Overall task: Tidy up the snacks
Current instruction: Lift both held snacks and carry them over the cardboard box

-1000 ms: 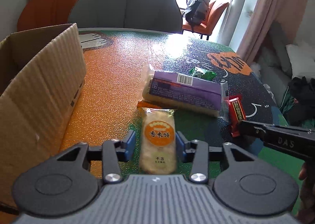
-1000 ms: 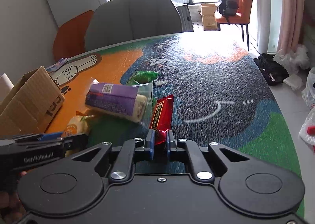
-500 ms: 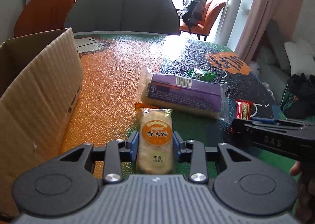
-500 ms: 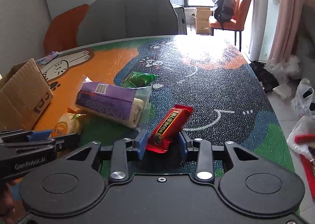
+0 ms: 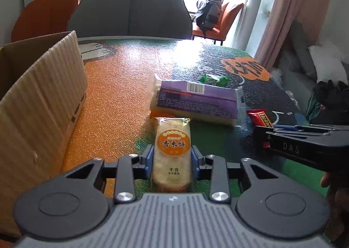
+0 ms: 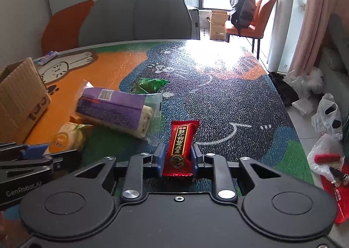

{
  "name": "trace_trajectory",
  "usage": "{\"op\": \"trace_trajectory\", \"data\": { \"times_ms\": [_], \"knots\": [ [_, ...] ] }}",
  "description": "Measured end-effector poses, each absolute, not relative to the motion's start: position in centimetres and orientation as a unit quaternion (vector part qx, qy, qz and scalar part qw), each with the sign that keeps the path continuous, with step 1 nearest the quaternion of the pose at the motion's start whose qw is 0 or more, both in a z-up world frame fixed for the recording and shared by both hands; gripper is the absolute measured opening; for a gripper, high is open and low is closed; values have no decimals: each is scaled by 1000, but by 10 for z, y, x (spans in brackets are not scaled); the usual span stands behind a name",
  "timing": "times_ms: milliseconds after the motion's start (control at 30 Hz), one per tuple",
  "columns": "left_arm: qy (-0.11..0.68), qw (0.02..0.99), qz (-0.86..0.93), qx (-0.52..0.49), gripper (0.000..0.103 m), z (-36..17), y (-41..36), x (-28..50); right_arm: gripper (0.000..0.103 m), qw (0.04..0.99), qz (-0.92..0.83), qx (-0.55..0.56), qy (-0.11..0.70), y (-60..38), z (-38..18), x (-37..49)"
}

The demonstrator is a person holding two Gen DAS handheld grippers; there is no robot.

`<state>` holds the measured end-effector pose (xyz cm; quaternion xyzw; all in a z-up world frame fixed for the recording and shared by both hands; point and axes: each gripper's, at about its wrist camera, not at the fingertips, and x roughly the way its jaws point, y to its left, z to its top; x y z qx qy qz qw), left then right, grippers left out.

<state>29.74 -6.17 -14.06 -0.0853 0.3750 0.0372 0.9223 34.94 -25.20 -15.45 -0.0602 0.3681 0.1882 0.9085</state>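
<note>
A rice cracker packet (image 5: 172, 138) with an orange round label lies on the table. My left gripper (image 5: 172, 154) is closing on it, and both blue pads touch its sides. My right gripper (image 6: 177, 152) is also closing, on a red snack bar (image 6: 181, 138) that lies lengthwise between its pads, which meet its edges. In the left wrist view the red snack bar (image 5: 260, 117) pokes out ahead of the right gripper's black body at the right edge. In the right wrist view the rice cracker packet (image 6: 63, 138) is at lower left.
An open cardboard box (image 5: 39, 104) stands at the left on the patterned table (image 5: 122, 77). A purple snack pack (image 5: 196, 101) lies just beyond both grippers, on a small orange packet (image 5: 157, 113). Behind them is a green packet (image 5: 214, 80). A grey chair (image 5: 130, 10) stands at the far edge.
The left jaws narrowed until they met the rice cracker packet. The right jaws opened wide, the red bar dropped tilted between them, then straightened as the jaws closed in on it.
</note>
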Motion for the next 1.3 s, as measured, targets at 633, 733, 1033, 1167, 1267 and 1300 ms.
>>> {"op": "trace_trajectory", "data": {
  "times_ms": [633, 733, 1033, 1167, 1267, 1300],
  "knots": [
    [312, 945, 16, -94, 34, -73, -44, 252, 21, 922, 224, -32, 314, -231, -88, 294],
    [302, 948, 14, -96, 34, -62, -37, 245, 21, 923, 229, -25, 309, -224, -79, 287],
    [275, 956, 18, -102, 34, -34, -11, 224, 21, 925, 244, -17, 291, -200, -59, 273],
    [268, 957, 27, -104, 34, -27, 4, 218, 21, 925, 251, -16, 284, -189, -52, 270],
    [264, 958, 33, -106, 34, -23, 15, 214, 21, 924, 258, -16, 283, -181, -50, 267],
    [263, 958, 36, -108, 34, -22, 20, 212, 21, 923, 260, -16, 282, -177, -49, 266]
  ]
}}
